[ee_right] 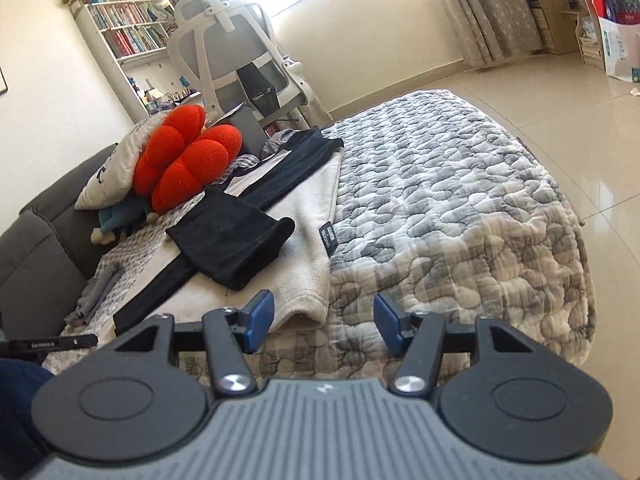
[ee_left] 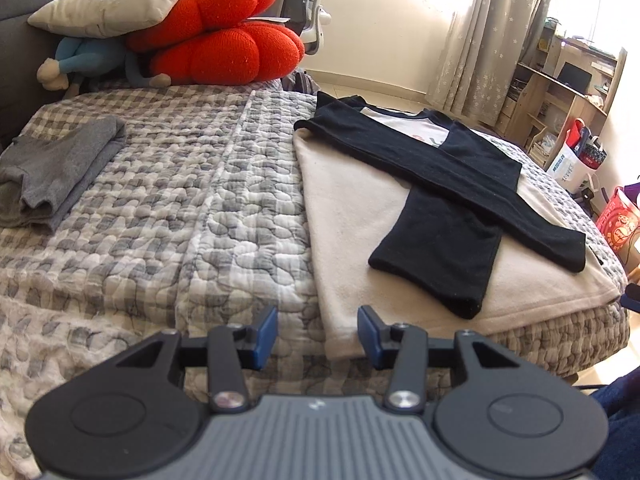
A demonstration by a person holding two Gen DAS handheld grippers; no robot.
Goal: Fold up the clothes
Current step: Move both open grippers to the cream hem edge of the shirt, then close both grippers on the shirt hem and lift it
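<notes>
A cream shirt (ee_left: 352, 216) with black sleeves (ee_left: 440, 168) lies flat on the quilted bed (ee_left: 180, 200), both sleeves folded across its body. My left gripper (ee_left: 317, 334) hovers open at the shirt's near hem corner, which lies between the blue pads without being pressed. In the right wrist view the same shirt (ee_right: 304, 216) shows its crossed black sleeves (ee_right: 232, 240). There my right gripper (ee_right: 324, 328) stands open at the other hem corner, the cloth edge just beside its left pad. A folded grey garment (ee_left: 52, 168) rests at the left of the bed.
Red flower cushions (ee_left: 224, 40), a pale pillow (ee_left: 116, 0) and a plush toy (ee_left: 80, 60) are piled at the grey headboard. A white office chair (ee_right: 236, 52) stands behind the bed. Bags (ee_left: 580, 156) sit on the floor beyond the bed's right edge.
</notes>
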